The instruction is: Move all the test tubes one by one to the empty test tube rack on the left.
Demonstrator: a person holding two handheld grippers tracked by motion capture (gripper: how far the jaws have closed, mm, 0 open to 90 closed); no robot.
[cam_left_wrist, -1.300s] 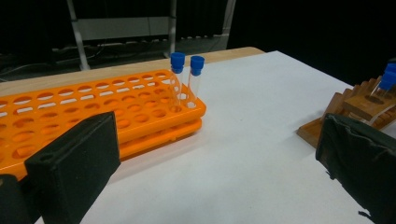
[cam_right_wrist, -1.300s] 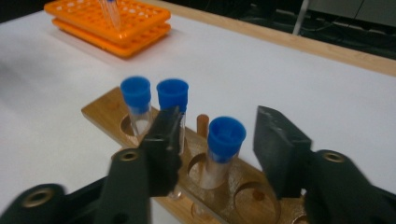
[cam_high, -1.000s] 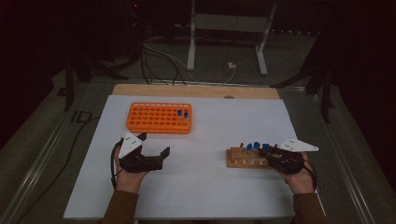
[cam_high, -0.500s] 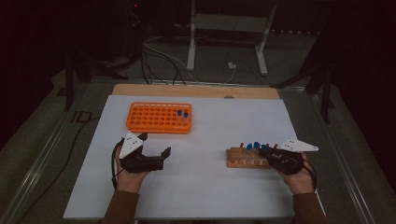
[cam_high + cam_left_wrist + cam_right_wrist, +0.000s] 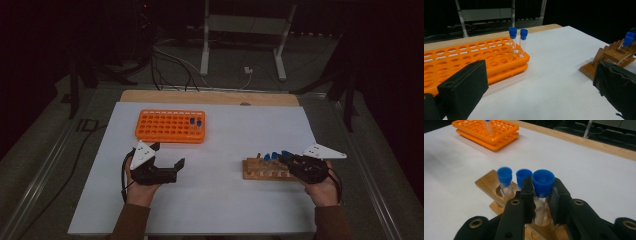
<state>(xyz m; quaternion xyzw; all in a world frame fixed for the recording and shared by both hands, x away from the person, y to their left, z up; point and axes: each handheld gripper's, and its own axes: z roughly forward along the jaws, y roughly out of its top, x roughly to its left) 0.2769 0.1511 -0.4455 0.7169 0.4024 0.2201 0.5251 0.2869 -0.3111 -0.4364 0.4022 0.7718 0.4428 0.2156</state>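
Pinching one blue-capped tube just under its cap, the right tongs have just been closing and their pads now sit pressed against the glass on both sides. The tube stands in the wooden rack at the right of the white counter, nearest the tongs, with two more capped tubes beside it in the same row. The left tongs rest spread wide with nothing between them, near the orange rack, which holds two tubes at its right end.

Judgement on the step: draw the tube straight up along its own axis until its bottom clears the hole. A sideways pull would likely tip the light wooden rack or knock the neighbouring caps. Keep the grip firm on the glass, not the cap, which might slip off. The orange rack looks like the destination; aim for a free hole beside the tubes already there.
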